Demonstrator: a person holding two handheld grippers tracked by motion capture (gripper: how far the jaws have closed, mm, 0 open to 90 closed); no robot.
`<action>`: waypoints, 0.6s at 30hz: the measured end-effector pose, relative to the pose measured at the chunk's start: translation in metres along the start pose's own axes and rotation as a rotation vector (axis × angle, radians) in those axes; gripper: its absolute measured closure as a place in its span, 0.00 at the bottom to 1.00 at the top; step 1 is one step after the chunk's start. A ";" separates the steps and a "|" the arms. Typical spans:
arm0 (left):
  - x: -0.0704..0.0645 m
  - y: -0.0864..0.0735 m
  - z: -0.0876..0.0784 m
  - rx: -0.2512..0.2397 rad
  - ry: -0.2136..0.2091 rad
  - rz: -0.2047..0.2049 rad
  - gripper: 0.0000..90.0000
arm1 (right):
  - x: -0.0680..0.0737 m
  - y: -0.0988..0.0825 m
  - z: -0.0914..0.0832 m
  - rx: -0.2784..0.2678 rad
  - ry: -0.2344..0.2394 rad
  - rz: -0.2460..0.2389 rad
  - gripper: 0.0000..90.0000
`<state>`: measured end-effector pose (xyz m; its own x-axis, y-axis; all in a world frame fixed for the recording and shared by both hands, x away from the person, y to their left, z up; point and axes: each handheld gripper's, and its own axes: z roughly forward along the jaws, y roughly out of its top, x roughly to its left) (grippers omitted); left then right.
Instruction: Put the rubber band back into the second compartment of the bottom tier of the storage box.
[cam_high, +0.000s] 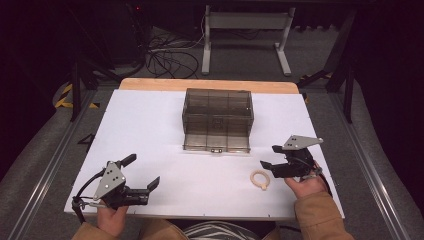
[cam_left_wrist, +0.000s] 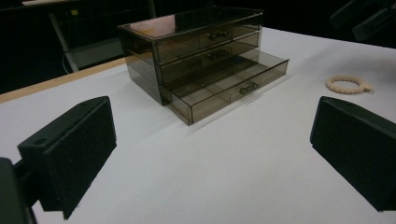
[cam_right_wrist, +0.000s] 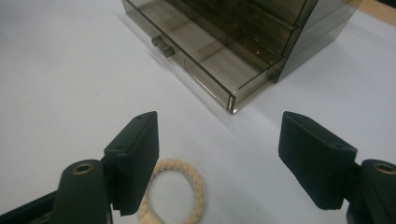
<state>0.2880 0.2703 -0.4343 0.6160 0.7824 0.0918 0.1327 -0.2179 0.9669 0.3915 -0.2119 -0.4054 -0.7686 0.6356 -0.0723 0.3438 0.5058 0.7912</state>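
Braided cream ring (cam_high: 260, 179) lies flat on the white tabletop (cam_high: 165, 125), near the front edge and right of centre, just in front of the right gripper (cam_high: 267, 157) and not touching it. In the right gripper view the ring (cam_right_wrist: 180, 190) sits low between the jaws, partly behind the left pad, with the pads apart and nothing pressed between them. The right gripper points left across the tabletop toward the ring, held level in a hand (cam_high: 306, 185) in a tan sleeve that comes in from the bottom edge. Beyond the ring stands a smoky transparent drawer box (cam_high: 218, 118) with three tiers; its bottom drawer (cam_high: 216, 141) is pulled out toward the person, and its compartments look empty, while the two upper drawers are shut. No writing can be read on the box or the ring. Well apart, at the front left, the left gripper (cam_high: 143, 171) rests low over the tabletop in the other hand (cam_high: 111, 216), pointing right, its jaws spread wide with nothing between them.
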 end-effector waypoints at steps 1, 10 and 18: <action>0.000 0.000 0.000 0.000 -0.001 0.001 0.01 | 0.000 -0.001 0.002 0.022 0.001 -0.001 0.34; 0.000 0.000 0.000 0.000 -0.001 0.001 0.01 | 0.001 -0.002 0.009 0.092 0.014 0.000 0.40; 0.000 0.000 0.000 0.002 0.000 -0.001 0.01 | 0.004 -0.005 0.020 0.180 0.021 -0.008 0.46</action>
<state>0.2882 0.2701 -0.4345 0.6161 0.7824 0.0911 0.1345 -0.2185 0.9665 0.3978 -0.2005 -0.4212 -0.7823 0.6196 -0.0641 0.4270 0.6084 0.6690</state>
